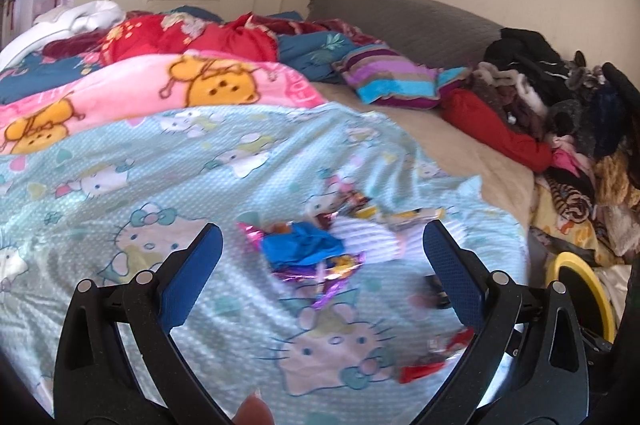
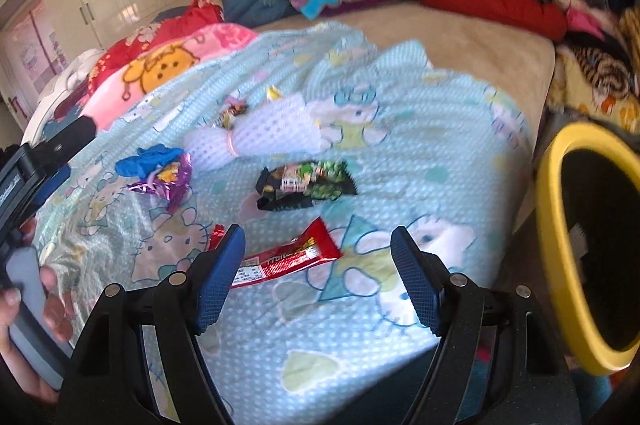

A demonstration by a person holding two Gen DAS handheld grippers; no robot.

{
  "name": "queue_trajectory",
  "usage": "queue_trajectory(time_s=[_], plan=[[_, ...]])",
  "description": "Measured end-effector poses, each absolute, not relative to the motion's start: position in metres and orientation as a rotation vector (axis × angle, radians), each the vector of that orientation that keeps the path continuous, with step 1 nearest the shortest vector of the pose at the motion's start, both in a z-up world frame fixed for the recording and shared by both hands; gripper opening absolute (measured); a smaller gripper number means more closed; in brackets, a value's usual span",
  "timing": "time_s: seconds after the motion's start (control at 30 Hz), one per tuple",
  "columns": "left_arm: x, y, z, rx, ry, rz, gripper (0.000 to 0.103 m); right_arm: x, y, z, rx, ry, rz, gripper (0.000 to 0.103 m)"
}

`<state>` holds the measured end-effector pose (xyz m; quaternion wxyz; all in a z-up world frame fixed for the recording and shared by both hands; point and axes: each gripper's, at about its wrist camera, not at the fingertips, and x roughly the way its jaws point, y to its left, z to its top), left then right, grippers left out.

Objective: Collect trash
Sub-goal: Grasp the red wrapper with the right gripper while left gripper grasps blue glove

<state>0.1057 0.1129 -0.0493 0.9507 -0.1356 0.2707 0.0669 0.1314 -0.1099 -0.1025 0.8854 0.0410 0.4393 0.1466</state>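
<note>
Several pieces of trash lie on a light-blue cartoon-cat blanket (image 2: 420, 153) on a bed. My right gripper (image 2: 318, 245) stands open just above a red snack wrapper (image 2: 288, 259), which reaches in between the fingers from the left pad. Beyond it lie a black and green wrapper (image 2: 308, 183), a crumpled blue piece (image 2: 150, 157) on a purple foil wrapper (image 2: 172, 181), and a white mesh sleeve (image 2: 260, 137). My left gripper (image 1: 322, 245) is open and empty, with the blue piece (image 1: 304, 243) and purple foil (image 1: 320, 271) lying beyond its tips. The red wrapper (image 1: 428, 365) sits low right.
A yellow-rimmed bin (image 2: 560, 225) with a dark inside stands off the bed's right side, also showing as the yellow rim (image 1: 586, 289). Piled clothes (image 1: 560, 113), a striped pillow (image 1: 396, 81) and heaped quilts (image 1: 160, 73) fill the far bed. A hand (image 2: 24, 309) holds the left gripper.
</note>
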Motion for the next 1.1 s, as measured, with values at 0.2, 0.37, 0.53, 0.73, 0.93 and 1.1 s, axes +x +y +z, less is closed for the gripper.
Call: queue_trajectory(time_s=[0.2,0.37,0.53,0.73,0.93,1.1], plan=[[0.115,0.130,-0.065,-0.303,0.585,0.142,0.092,0.150,-0.100,-0.134,0.166,1.032,0.287,0.057],[0.135,0.131,-0.077,-0.296,0.630,0.123,0.084,0.149,-0.095,-0.138,0.147,1.016,0.296,0.028],[0.151,0.136,-0.091,-0.344,0.674,0.112,0.053,0.144,-0.094,-0.134,0.157,0.995,0.357,0.020],[0.148,0.132,-0.096,-0.354,0.680,0.099,0.005,0.135,-0.091,-0.125,0.150,0.961,0.397,0.020],[0.129,0.124,-0.081,-0.385,0.631,0.050,0.003,0.128,-0.098,-0.117,0.161,0.937,0.404,0.020],[0.117,0.113,-0.061,-0.403,0.590,-0.014,0.003,0.123,-0.104,-0.109,0.150,0.915,0.409,0.020]])
